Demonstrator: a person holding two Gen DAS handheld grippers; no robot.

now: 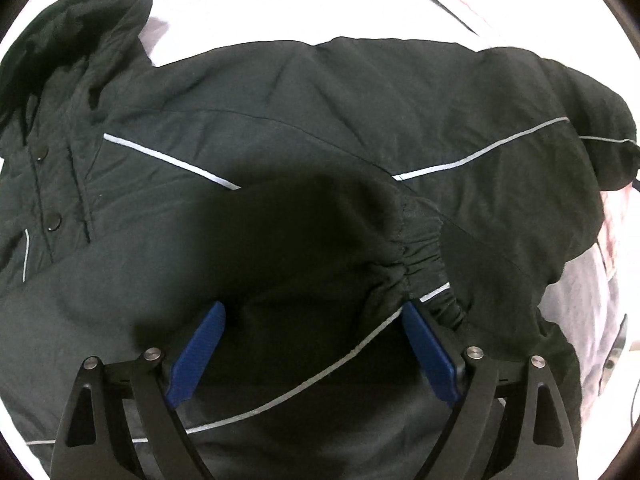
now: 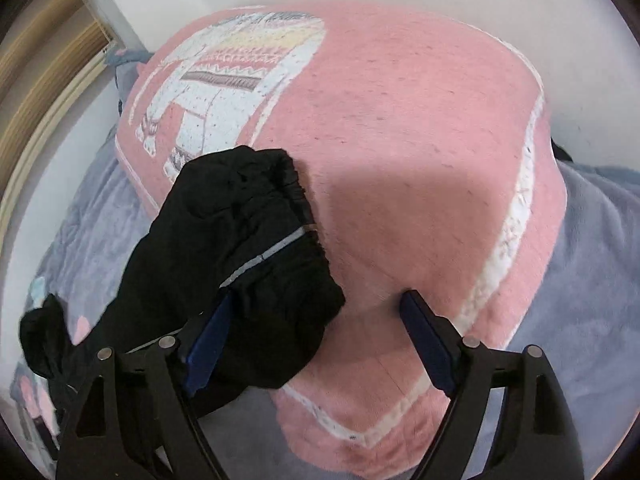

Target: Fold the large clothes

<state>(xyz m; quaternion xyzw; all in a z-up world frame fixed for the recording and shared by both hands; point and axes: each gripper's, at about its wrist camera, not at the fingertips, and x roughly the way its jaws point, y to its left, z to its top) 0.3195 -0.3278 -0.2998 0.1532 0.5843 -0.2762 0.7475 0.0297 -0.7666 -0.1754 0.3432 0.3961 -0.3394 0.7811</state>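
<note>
The jacket (image 1: 320, 100) is showing black with thin silver-grey piping (image 1: 168, 156). Both grippers' pads (image 1: 196, 356) are showing deep blue on black frames. The blanket (image 2: 400, 120) is glowing pink, white-bordered, carrying a white llama (image 2: 224, 80) striped in yellow, pink and grey, over a lavender-grey cover (image 2: 592, 280).

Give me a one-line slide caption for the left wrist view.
Open left gripper hovering over a black jacket, its folded sleeve cuff by the right jaw.

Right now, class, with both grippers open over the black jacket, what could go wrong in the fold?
1. The left gripper is open above the folded-in sleeve, so its elastic cuff may spring back.
2. The other sleeve sits bunched against one pad of the open right gripper; closing may catch only a thin ridge and slip.
3. The soft pink blanket could drag.
</note>
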